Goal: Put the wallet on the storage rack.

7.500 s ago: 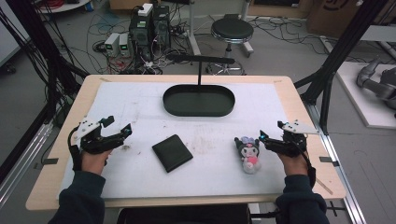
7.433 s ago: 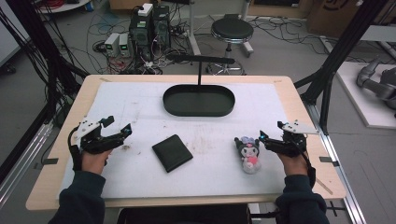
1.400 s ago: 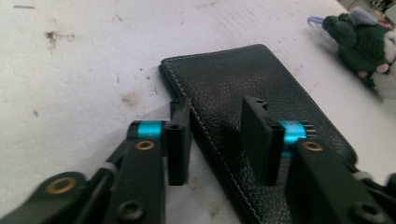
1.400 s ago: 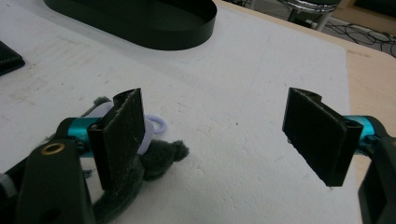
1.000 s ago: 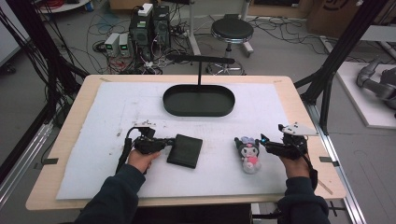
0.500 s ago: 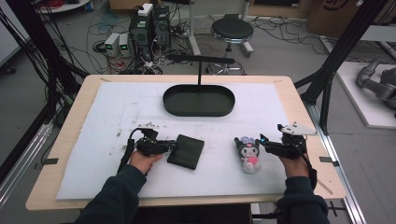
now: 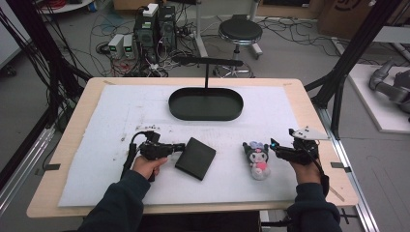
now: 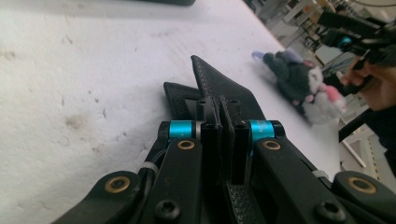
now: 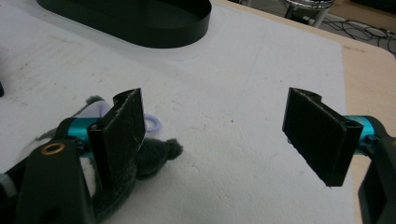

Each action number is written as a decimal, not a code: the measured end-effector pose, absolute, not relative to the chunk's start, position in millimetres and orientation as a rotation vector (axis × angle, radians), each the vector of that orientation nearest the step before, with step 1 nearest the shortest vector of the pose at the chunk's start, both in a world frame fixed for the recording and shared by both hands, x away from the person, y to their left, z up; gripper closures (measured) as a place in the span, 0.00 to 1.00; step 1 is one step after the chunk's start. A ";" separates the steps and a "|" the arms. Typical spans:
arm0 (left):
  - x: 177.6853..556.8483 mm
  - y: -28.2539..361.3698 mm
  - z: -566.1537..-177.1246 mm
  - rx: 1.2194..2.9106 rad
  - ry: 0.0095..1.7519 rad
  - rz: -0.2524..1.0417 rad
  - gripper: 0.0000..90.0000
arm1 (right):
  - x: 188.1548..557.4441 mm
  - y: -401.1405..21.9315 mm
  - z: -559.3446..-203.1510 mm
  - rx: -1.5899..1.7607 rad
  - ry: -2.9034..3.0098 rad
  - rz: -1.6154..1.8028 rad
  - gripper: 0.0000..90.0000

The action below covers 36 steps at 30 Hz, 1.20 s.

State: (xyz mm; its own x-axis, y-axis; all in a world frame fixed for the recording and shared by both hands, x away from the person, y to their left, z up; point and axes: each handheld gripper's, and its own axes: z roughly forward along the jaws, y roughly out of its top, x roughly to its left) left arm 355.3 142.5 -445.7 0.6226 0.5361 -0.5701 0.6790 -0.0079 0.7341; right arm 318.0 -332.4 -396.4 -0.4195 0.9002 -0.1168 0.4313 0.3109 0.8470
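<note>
A black leather wallet (image 7: 196, 158) lies on the white mat, just left of centre. My left gripper (image 7: 180, 146) points right at its left edge. In the left gripper view the jaws have just been closing and now pinch that edge of the wallet (image 8: 219, 86), my left gripper (image 8: 223, 116) being shut on it. A small dark plush toy (image 7: 257, 159) with a pink body lies to the right. Beside it on the right, my right gripper (image 7: 275, 145) rests on the mat. In its own view my right gripper (image 9: 215, 130) stands wide open with the toy (image 9: 149, 154) by its left jaw.
A black oval tray (image 7: 205, 117) stands at the back centre of the mat, with a T-shaped black stand behind it. The tray (image 9: 154, 28) lies ahead of the right gripper. The wooden table edge runs around the mat.
Since the earliest frames the left hand has moved right to the wallet, which has shifted right and turned. Over the last second the left jaws have closed on its edge. The right hand has not moved.
</note>
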 end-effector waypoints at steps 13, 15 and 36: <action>354.2 222.9 -379.2 1.635 1.036 0.164 0.97 | 318.6 -331.8 -396.3 1.184 1.984 1.021 0.24; 355.6 222.8 -376.4 1.672 1.037 0.176 0.97 | 319.0 -330.4 -396.3 1.182 1.986 1.021 0.24; 359.3 169.4 -381.6 1.764 0.990 0.222 0.94 | 318.8 -332.2 -396.2 1.181 1.987 1.024 0.24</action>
State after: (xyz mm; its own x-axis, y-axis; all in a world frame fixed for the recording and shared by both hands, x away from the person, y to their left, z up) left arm 359.3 169.4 -381.6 0.6404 0.7077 -0.2984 0.5128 -0.1048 0.8521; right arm 318.8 -332.2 -396.2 -0.4212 0.9004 -0.1086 0.4339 0.3052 0.8477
